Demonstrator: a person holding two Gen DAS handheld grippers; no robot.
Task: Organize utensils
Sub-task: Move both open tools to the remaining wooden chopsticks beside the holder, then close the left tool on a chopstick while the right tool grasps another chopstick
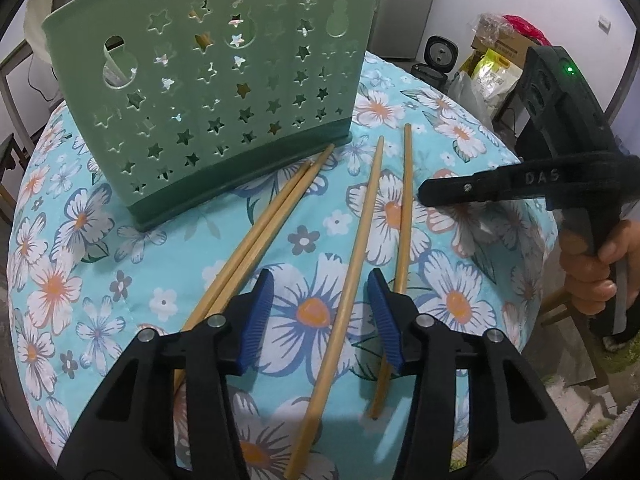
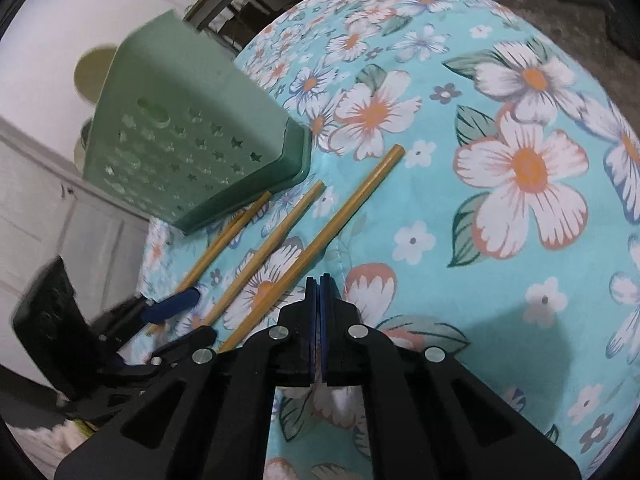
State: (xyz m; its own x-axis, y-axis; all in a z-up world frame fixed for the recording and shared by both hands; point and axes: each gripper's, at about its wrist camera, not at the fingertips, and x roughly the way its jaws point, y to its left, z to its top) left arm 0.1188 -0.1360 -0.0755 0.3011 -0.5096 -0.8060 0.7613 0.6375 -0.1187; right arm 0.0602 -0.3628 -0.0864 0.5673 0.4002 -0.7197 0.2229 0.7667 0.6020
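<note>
Centre frame, left gripper (image 1: pixel 320 312) jaws apart astride one chopstick (image 1: pixel 352 280), untouched; right gripper (image 2: pixel 319 292) jaws together, empty.

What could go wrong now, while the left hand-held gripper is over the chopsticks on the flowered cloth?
1. The left hand-held gripper is open around one chopstick; a neighbour lies just outside the right pad and might be knocked or pinched too.
2. The soft flowered cloth could get caught in the pads.
3. The green holder stands near the table edge; a bump might tip it.
</note>
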